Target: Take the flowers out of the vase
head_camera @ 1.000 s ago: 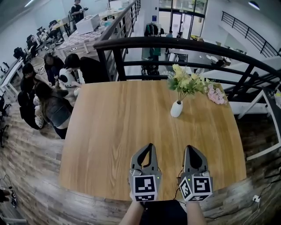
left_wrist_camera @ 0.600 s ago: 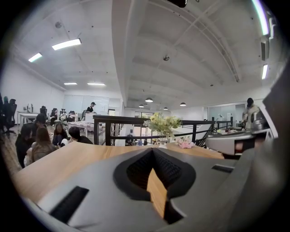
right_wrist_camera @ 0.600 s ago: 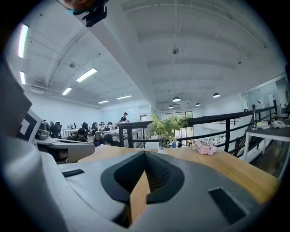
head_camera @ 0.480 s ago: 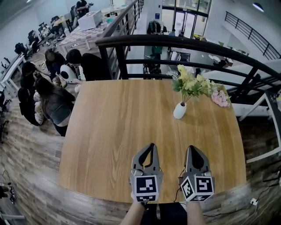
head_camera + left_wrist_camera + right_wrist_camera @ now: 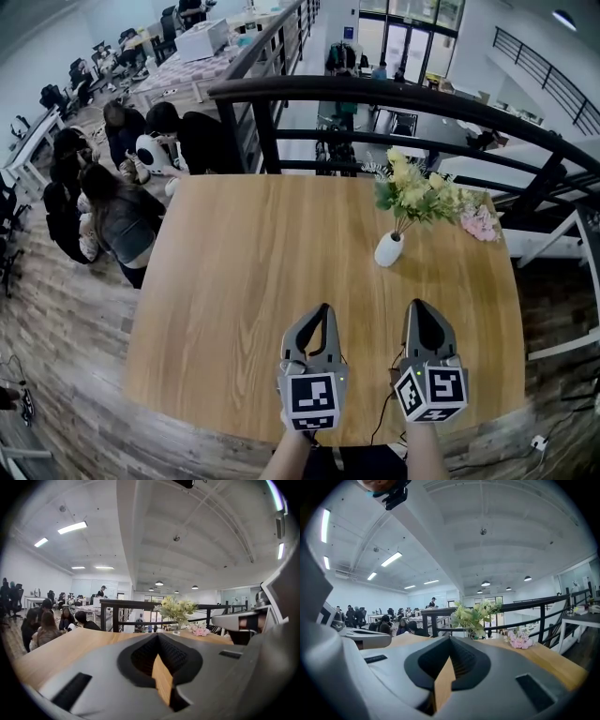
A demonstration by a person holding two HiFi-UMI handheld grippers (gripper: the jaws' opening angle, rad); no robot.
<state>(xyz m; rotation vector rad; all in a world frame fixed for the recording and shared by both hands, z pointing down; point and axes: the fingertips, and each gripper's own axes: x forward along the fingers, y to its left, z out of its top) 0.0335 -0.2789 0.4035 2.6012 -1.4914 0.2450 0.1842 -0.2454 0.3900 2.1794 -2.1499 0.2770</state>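
**Both hand-held grippers shut and empty, the flowers (image 5: 412, 187) well ahead of you**

Your left hand-held gripper (image 5: 322, 309) and right hand-held gripper (image 5: 419, 305) hover side by side over the near edge of the desk (image 5: 234, 281), each with its jaws pressed together on nothing. The yellow-green flowers stand upright in the white vase (image 5: 388, 249), well apart from both grippers, ahead of the right one. A pink bunch (image 5: 481, 223) lies near the vase, to its right. Each cube carries black square markers.

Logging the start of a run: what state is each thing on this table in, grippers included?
vase: upright on the table, flowers in it.
yellow-green flowers: standing in the vase, untouched.
pink flowers: lying on the table right of the vase.
left gripper: shut, empty, short of the vase.
right gripper: shut, empty, short of the vase.
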